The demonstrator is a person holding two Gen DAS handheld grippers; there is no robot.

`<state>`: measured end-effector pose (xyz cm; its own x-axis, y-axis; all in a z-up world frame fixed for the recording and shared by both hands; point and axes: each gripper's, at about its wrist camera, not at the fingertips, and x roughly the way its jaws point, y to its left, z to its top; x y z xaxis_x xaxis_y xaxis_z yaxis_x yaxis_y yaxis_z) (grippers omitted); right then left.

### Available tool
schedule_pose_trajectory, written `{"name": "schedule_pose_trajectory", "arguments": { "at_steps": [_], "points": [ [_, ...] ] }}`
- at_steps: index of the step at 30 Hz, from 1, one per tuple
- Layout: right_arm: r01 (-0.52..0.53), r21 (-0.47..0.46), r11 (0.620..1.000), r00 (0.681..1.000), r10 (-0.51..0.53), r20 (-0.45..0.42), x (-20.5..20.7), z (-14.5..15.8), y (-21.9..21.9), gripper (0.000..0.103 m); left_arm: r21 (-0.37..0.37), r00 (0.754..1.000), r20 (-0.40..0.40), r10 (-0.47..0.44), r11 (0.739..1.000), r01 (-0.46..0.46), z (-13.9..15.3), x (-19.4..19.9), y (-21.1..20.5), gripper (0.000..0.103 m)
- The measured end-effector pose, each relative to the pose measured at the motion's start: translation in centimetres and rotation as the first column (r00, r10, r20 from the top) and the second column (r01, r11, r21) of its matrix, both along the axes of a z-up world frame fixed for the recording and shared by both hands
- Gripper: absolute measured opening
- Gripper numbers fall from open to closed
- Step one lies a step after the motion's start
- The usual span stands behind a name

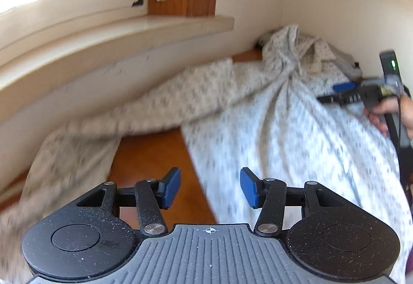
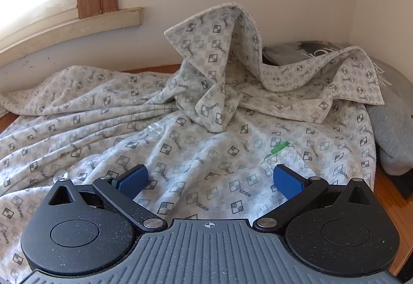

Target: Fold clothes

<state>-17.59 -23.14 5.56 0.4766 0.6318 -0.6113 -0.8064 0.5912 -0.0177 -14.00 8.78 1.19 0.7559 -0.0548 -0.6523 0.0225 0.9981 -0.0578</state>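
two grippers hung over one rumpled garment, and neither had hold of it. our left gripper [image 1: 210, 187] stood with its blue pads parted and nothing between them, poised above a wedge of bare wooden table [image 1: 155, 155]. our right gripper [image 2: 210, 180] was spread wider, also empty, low over the cloth.

the patterned shirt [image 2: 180, 149] lay mostly spread on the table, unfolded and creased, its body running from the near edge toward the corner of the room. its collar [image 2: 219, 51] stood heaped up at the far end, against the wall, draped partly over a grey garment [image 2: 392, 134] that sat to the right. one sleeve [image 1: 155, 105] trailed off to the left along the wall under the window sill [image 1: 129, 33]. a small green label [image 2: 280, 147] marked the chest, just ahead of our right pads.

from the left wrist view the shirt lay ahead and to the right, the sleeve ahead and to the left, so we judged the left tool nearer the sleeve and the shirt's left edge, the right tool nearer the chest and right side. room was tight at the back, where wall and corner hemmed the collar; the open table lay near us and on the left. that view was blurred, so we could not read the sleeve's cuff or how its end lay.
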Motion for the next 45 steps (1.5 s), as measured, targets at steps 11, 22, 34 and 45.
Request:
{"name": "schedule_pose_trajectory", "arguments": {
  "at_steps": [11, 22, 34, 45],
  "points": [
    [0.019, 0.003, 1.000, 0.998, -0.019, 0.056, -0.6, 0.1, -0.2, 0.099, 0.005, 0.999, -0.006, 0.032, 0.999, -0.032, 0.2, -5.6, -2.2, 0.021],
    [0.026, 0.011, 1.000, 0.998, -0.027, 0.053, -0.3, 0.2, -0.6, 0.099, 0.056, 0.971, 0.179, 0.160, 0.983, -0.173, 5.2, -6.4, 1.2, 0.003],
    [0.013, 0.003, 1.000, 0.997, -0.014, 0.079, -0.6, 0.1, -0.9, 0.099, 0.208, 0.955, 0.095, 0.281, 0.932, -0.295, 4.6, -3.9, 7.0, 0.049],
    [-0.016, -0.025, 1.000, 0.991, 0.019, 0.133, -1.4, 0.2, -0.5, 0.099, 0.176, 0.942, 0.084, 0.325, 0.925, -0.335, 1.7, -4.9, 11.1, 0.071]
  ]
}}
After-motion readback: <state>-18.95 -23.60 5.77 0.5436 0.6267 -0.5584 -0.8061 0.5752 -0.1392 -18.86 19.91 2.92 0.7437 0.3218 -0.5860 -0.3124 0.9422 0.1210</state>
